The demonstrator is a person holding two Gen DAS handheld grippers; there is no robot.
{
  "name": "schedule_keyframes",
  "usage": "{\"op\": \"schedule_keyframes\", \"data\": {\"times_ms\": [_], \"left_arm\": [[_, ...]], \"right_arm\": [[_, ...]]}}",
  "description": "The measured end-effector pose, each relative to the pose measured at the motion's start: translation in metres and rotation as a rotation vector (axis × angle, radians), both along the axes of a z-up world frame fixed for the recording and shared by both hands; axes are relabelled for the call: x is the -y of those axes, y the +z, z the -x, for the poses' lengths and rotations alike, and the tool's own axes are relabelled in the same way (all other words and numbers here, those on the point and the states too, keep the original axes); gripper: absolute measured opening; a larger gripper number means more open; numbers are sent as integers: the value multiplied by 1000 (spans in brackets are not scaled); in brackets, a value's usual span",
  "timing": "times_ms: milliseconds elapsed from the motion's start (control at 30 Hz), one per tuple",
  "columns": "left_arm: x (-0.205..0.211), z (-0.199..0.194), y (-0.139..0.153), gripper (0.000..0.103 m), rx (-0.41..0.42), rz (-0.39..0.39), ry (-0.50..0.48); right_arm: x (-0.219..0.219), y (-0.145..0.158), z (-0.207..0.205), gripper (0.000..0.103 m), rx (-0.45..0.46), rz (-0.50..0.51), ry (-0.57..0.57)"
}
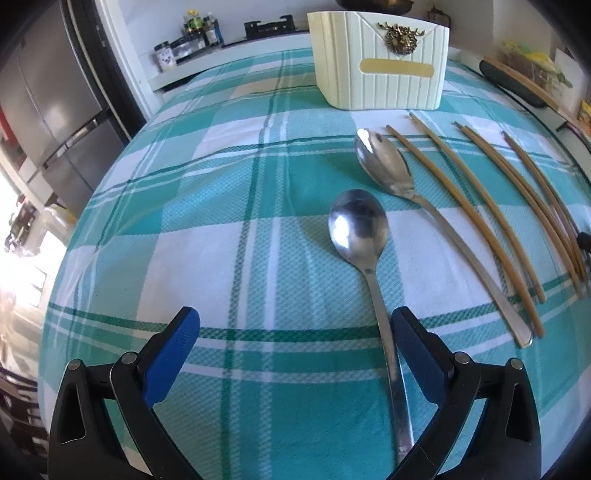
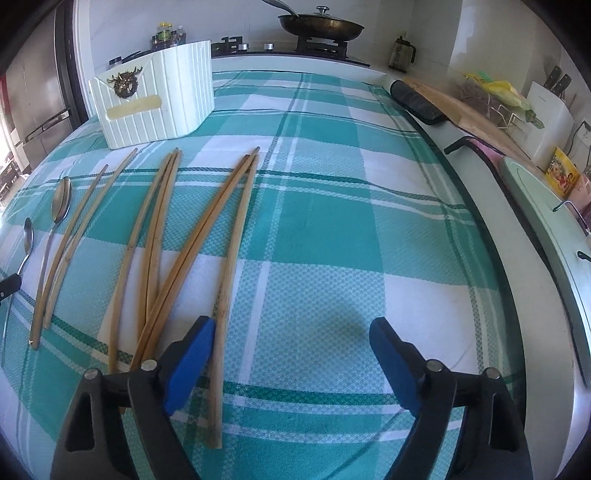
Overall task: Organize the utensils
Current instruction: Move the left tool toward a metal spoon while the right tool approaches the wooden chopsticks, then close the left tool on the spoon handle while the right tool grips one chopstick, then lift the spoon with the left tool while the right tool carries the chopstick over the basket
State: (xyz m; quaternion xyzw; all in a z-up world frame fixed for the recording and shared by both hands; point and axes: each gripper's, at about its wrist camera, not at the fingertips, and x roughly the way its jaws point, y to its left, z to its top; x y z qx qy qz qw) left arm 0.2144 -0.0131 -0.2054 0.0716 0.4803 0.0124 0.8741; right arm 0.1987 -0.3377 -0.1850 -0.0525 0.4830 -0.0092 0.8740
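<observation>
We are only starting: both spoons and all chopsticks are lying below the holder; jaws spread, gripping nothing.

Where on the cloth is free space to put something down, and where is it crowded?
Free: the cloth right of the chopsticks, up to the counter edge; also left of the spoons, below the holder. Crowded: the strip from spoons to chopsticks.

both wrist views look down close, sharing the tablecloth.

Teal plaid tablecloth, steel fridge, stove with pan, bright daylight at left
</observation>
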Motion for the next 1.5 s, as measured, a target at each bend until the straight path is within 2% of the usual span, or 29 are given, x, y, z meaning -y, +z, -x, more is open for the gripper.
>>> {"op": "schedule_keyframes", "data": {"times_ms": [100, 167, 233, 367, 467, 533, 600, 667, 733, 767, 800, 833, 867, 967, 1033, 1100, 1300, 1500], "left_arm": [[-14, 1, 0, 103, -13, -2, 10], [-19, 1, -1, 103, -24, 4, 7], [-17, 1, -1, 103, -31, -11, -9], [-3, 4, 1, 103, -5, -94, -10], [1, -3, 1, 102, -10, -64, -2], [1, -12, 0, 96, -32, -1, -1], [2, -20, 1, 87, -41, 47, -3], [6, -28, 1, 78, -43, 65, -13], [9, -36, 2, 69, -43, 90, -23], [10, -40, 2, 58, -42, 108, -30], [11, -44, 3, 43, -39, 127, -42], [13, -47, 4, 36, -31, 133, -54], [15, -49, 4, 36, -24, 120, -61], [12, -52, 5, 35, -5, 138, -83], [4, -48, 11, 35, 13, 168, -83], [-4, -43, 21, 35, 46, 195, -85], [-20, -23, 59, 35, 123, 260, -102], [-33, 1, 97, 35, 201, 298, -119]], "right_arm": [[1, 3, 0, 65, -16, 7, 31], [3, 3, -1, 62, -32, 14, 37], [5, 4, -3, 62, -51, 13, 39], [3, 4, -11, 62, -98, 6, 99], [3, 2, -28, 62, -135, -34, 134], [0, 2, -44, 52, -138, -24, 157], [-2, 3, -60, 29, -142, -46, 166], [-6, 3, -79, 24, -149, -64, 181], [-12, 1, -96, 24, -166, -81, 208], [-15, 1, -105, 24, -164, -80, 214], [-17, 0, -115, 20, -171, -81, 217], [-18, 0, -124, 15, -174, -87, 214], [-17, 0, -133, 8, -168, -92, 199], [-9, 0, -152, 7, -175, -173, 154], [-2, 6, -153, 7, -141, -219, 110], [4, 24, -141, 7, -67, -281, 93], [8, 92, -86, 7, 113, -406, 128], [0, 146, -34, 7, 235, -430, 176]]}}
